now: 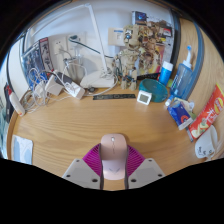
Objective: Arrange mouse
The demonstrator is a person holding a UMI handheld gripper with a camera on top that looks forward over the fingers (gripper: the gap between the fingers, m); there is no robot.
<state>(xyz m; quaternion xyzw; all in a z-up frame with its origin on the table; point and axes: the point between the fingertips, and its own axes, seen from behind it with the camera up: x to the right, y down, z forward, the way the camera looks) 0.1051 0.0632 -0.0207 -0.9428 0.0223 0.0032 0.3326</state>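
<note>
pink mouse (114,155) clenched between hand-held gripper (114,168) fingers, bare wooden desk (80,125) ahead, clutter along its far edge

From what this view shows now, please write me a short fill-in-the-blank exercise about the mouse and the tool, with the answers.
1. The mouse lies between the two fingers of the ____.
2. The mouse rests on a ____ desk.
3. The colour of the mouse is pale ____.
4. Beyond the mouse, near the desk's back, stands a small white ____ with a display.

Missing words: tool; wooden; pink; clock
</note>
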